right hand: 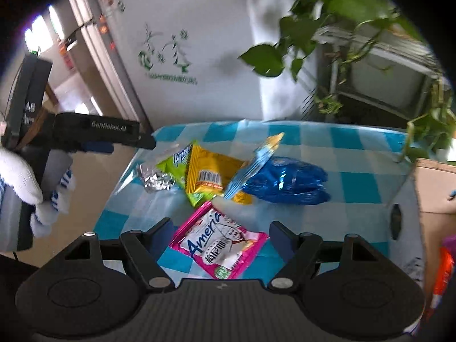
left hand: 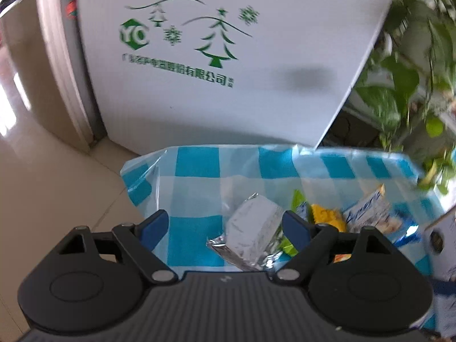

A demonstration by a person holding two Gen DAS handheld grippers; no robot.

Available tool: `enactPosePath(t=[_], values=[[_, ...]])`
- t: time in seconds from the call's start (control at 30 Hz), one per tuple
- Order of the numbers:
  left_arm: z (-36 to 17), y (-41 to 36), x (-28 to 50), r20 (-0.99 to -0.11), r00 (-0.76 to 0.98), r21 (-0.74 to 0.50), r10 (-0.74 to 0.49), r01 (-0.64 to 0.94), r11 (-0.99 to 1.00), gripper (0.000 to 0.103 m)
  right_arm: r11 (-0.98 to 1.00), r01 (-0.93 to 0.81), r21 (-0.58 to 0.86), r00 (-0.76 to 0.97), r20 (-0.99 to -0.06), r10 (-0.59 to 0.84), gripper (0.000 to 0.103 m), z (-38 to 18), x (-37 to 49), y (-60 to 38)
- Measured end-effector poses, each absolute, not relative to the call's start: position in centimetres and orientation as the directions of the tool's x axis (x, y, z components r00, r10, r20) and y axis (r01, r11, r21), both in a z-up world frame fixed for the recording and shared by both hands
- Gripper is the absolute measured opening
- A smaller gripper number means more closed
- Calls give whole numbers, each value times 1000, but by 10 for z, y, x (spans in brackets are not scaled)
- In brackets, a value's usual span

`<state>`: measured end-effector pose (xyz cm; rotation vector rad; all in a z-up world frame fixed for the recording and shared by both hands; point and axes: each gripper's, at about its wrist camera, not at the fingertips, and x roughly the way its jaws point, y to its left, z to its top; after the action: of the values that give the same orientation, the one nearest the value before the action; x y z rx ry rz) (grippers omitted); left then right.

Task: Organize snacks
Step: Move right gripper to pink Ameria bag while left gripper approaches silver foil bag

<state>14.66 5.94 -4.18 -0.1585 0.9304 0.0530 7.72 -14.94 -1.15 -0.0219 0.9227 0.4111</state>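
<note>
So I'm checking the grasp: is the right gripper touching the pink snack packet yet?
Apart. The right wrist view shows the pink snack packet lying between the right gripper's open fingers, checked cloth visible either side.

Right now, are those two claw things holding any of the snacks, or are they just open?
Left gripper: open, holding nothing; the silver foil packet lies between its fingers.
Right gripper: open, holding nothing; the pink snack packet lies between its fingers.

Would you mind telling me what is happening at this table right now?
A person with a handheld gripper in each hand is sorting snack packets on a blue checked tablecloth. The left gripper hovers over a silver foil packet, the right gripper over a pink packet. Both jaws stand apart; nothing is gripped yet.
</note>
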Motion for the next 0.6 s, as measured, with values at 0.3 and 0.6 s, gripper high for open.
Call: enactPosePath(t=[0.3, 0.6], values=[[-60, 56, 151, -816, 574, -37, -75, 78, 996, 87, 900, -429, 77, 501, -809, 308, 80, -36, 91, -135], [-70, 32, 154, -811, 570, 27, -130, 258, 966, 86, 895, -440, 70, 494, -813, 307, 82, -51, 106, -131]])
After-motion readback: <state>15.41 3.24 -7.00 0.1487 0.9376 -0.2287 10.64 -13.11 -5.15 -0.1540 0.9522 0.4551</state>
